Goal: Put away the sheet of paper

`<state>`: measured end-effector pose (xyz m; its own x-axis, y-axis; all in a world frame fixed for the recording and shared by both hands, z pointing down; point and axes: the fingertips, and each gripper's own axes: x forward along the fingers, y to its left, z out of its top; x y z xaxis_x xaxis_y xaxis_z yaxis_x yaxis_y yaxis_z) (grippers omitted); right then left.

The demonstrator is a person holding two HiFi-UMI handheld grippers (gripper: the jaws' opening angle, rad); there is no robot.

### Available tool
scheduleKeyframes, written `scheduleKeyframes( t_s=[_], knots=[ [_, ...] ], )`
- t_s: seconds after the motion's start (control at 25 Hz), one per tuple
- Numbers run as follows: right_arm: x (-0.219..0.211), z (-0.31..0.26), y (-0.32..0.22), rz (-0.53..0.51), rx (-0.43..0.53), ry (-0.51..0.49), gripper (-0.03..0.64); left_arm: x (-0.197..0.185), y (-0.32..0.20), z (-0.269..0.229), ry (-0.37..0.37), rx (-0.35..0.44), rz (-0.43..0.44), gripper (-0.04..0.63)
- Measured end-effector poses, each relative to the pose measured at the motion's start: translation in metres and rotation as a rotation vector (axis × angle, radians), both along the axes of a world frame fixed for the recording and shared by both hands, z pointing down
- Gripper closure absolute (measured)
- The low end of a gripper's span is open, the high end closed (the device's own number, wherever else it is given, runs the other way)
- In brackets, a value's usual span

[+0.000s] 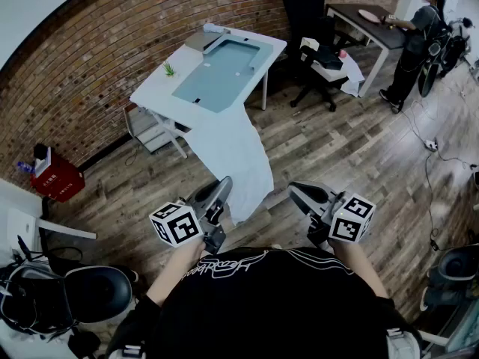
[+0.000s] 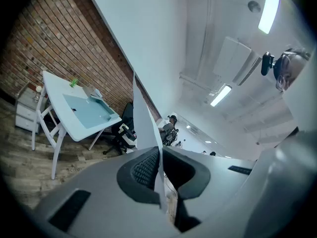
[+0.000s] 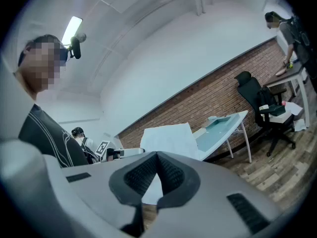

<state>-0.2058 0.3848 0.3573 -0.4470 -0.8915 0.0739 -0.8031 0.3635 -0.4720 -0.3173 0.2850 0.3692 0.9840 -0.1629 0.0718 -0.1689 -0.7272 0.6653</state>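
A large white sheet of paper hangs in the air over the wooden floor, in front of the white table with a pale blue mat. My left gripper is shut on the sheet's lower left edge. In the left gripper view the sheet stands edge-on, pinched between the jaws of the left gripper. My right gripper is to the right of the sheet, apart from it, shut with nothing in it. The right gripper view shows the right gripper with its jaws together and the sheet beyond them.
A black office chair stands right of the table, and a drawer unit under its left end. A red box lies by the brick wall. A person stands at a dark desk at the far right. Cables trail across the floor.
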Motion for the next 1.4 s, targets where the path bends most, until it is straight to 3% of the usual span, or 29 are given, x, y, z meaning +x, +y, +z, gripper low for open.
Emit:
scheduleKeyframes(
  t_s=[0.28,0.72,1.04,1.4],
  knots=[
    [0.021,0.002,-0.001,0.042,0.007,-0.009,0.614,0.023,-0.005,-0.003,-0.012,0.027,0.028,0.555],
    [0.09,-0.007,0.001,0.09,0.028,0.013,0.614,0.093,-0.004,-0.011,-0.012,0.085,0.055,0.555],
    [0.138,-0.012,0.012,0.099,0.05,0.03,0.614,0.142,0.004,-0.005,0.003,0.081,0.053,0.555],
    [0.17,0.007,0.027,0.138,0.065,-0.022,0.614,0.173,0.017,0.011,-0.048,0.072,0.084,0.555]
  ],
)
